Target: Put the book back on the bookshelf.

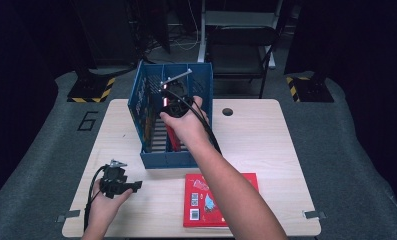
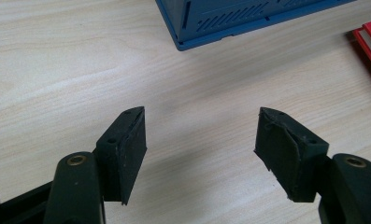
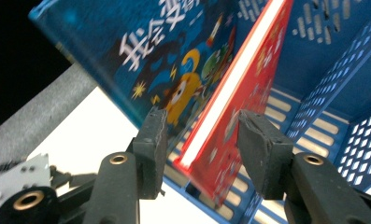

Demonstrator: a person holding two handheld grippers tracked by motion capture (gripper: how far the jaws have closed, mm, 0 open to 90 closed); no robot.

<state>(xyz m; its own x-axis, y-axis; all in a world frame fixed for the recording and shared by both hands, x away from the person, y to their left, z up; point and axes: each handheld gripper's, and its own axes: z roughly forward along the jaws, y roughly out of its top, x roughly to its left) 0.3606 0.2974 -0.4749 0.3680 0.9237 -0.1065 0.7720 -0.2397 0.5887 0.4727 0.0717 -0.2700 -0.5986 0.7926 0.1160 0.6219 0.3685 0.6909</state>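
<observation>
Both tongs first: from the high view, our right gripper (image 1: 175,85) reaches over the blue crate (image 1: 147,161) at the upper middle of the frame, lowering a red book (image 1: 172,137) into a slot, while our left gripper (image 1: 117,181) rests idle at the lower left of the table (image 1: 266,145); a second red book (image 1: 220,205) lies flat at the bottom centre, probably waiting its turn. In the left gripper view, our left jaws stand wide apart with nothing between them, above bare wood, the crate's corner at the top. In the right gripper view, our right jaws straddle the red book (image 3: 234,98), pads apart from its covers, so released rather than clamped, we judge. It stands on edge inside the crate, long axis running from lower centre to upper right, white page edge facing us, beside a blue picture book (image 3: 146,51) leaning at upper left.
</observation>
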